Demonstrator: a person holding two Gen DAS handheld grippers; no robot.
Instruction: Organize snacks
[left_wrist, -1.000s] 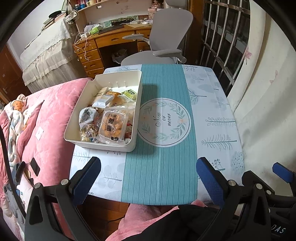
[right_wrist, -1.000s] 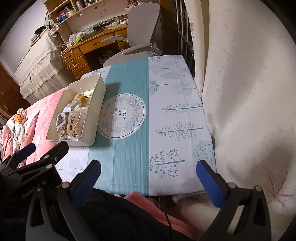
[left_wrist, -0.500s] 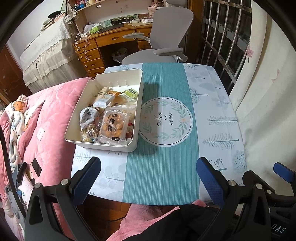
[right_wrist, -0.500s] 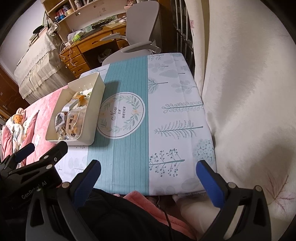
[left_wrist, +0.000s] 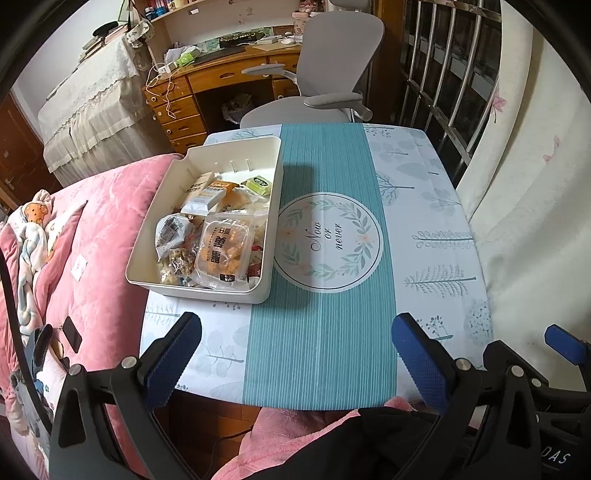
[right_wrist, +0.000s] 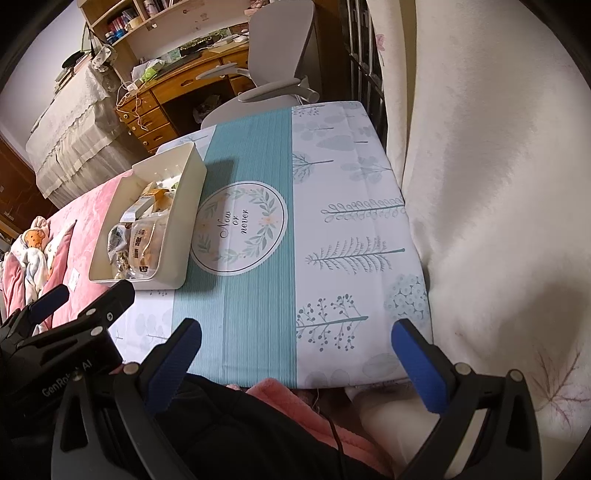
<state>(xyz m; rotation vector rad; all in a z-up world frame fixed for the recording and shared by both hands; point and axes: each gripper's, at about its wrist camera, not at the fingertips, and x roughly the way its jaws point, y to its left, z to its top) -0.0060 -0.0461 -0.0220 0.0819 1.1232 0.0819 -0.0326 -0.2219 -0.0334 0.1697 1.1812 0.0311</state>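
Snack bin sitting ahead-left of left gripper, long axis running away; both it and right gripper gaping, empty.

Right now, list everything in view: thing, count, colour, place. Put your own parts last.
storage bin: one, cream, on the table's left side, holding the snacks.
orange snack pack: one, clear wrap with orange contents, near end of the bin.
green packet: one, green, far right corner of the bin.
other wrapped snacks: several, mixed colours, piled in the bin; exact count unclear.
tablecloth: one, teal stripe with white leaf-print sides, covering the table.
office chair: one, grey, beyond the table.
wooden desk: one, brown, behind the chair.
pink blanket: one, left of the table.
left gripper: black with blue pads, open, empty.
right gripper: same, open, empty.
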